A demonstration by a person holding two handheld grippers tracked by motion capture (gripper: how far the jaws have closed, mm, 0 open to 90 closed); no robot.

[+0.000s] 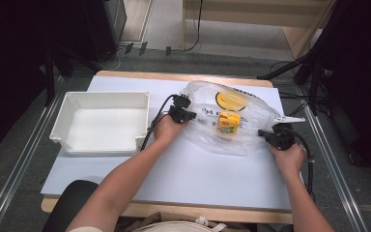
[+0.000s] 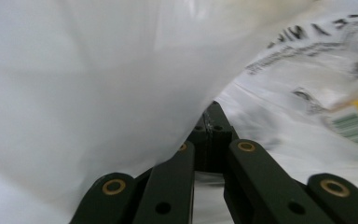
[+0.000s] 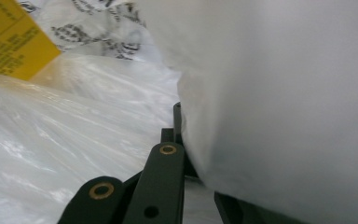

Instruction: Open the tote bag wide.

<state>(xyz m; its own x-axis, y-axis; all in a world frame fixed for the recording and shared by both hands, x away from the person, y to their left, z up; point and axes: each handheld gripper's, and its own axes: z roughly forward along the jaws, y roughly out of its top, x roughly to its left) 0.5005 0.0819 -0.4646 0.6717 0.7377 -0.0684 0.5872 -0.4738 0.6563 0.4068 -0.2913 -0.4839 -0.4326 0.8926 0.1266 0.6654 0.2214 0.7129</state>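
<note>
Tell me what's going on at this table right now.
A person holds a clear plastic bag at its two ends, with the left tool and the right tool both shut on the film. A yellow carton sits inside the bag. An empty white bin waits to the left on the table.

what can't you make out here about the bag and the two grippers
- Right gripper, right gripper view: one jaw hidden behind a fold of the plastic bag.
- Yellow carton, high view: label too small to read through the film.
- Left gripper, left gripper view: bag print blurred, carton cut off by the edge.
</note>
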